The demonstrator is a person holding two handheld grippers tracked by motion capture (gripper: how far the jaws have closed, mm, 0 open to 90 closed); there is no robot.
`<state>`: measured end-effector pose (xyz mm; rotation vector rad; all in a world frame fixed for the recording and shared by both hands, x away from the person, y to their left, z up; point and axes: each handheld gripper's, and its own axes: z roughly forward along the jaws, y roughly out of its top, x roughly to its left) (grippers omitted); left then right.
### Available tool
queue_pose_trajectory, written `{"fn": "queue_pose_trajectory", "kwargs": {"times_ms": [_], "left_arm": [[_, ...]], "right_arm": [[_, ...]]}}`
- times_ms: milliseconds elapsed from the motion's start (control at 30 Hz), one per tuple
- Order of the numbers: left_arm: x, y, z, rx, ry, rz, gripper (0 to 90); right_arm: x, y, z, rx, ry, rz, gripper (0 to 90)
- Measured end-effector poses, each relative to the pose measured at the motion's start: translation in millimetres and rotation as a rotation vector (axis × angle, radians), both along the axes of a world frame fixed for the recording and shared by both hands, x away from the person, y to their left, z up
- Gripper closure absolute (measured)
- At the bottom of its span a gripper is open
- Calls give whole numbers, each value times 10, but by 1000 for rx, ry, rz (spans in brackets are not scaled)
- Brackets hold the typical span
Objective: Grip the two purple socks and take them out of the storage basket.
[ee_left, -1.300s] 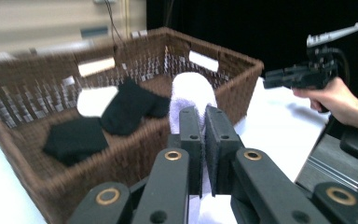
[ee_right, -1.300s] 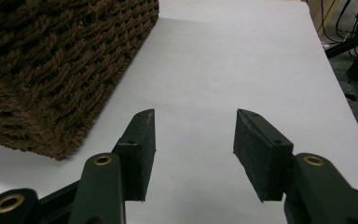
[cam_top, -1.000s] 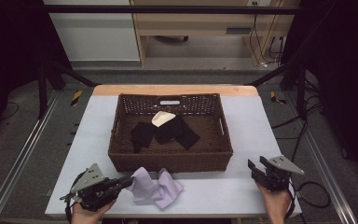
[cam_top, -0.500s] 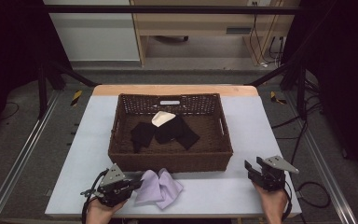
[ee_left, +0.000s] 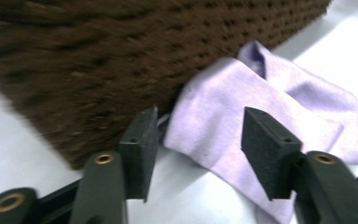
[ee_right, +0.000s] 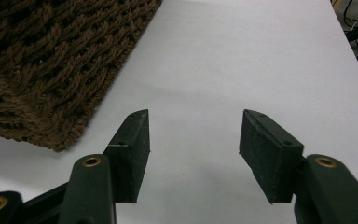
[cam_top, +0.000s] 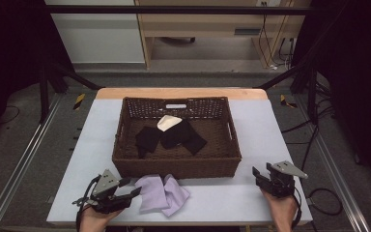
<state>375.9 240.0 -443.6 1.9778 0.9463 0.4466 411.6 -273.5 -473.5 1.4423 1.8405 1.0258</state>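
Near the bench (cam_top: 232,203) edge, both my grippers wait, jaws parted and empty.
Left gripper (cam_top: 128,187) faces lilac cloth (cam_top: 163,193) beside basket (cam_top: 174,166); a shallow pinch could snag wicker.

Basket front wall (cam_top: 176,166): blocks fwd path across table's near middle.
L gripper (cam_top: 129,188): jaws apart, lilac cloth (cam_top: 163,193) just ahead btwn them, basket wall close behind cloth.
R gripper (cam_top: 260,175): jaws apart, bare table (cam_top: 265,140) ahead; basket corner near on its left.
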Motion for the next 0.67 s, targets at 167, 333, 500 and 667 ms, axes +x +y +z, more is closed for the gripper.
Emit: {"fn": "queue_pose_trajectory", "kwargs": {"times_ms": [167,333,500,667], "left_arm": [[-11,176,45,-41,-27,72,350],[26,316,108,-61,-60,133,314],[65,574,229,-62,-118,202,310],[165,907,183,-61,-92,302,319]], "right_arm": [[-4,-19,0,0,0,-9,392],[-20,-50,7,3,-4,-17,362],[-25,-99,-1,23,-2,-26,324],[-13,-95,-9,21,5,-27,307]]}}
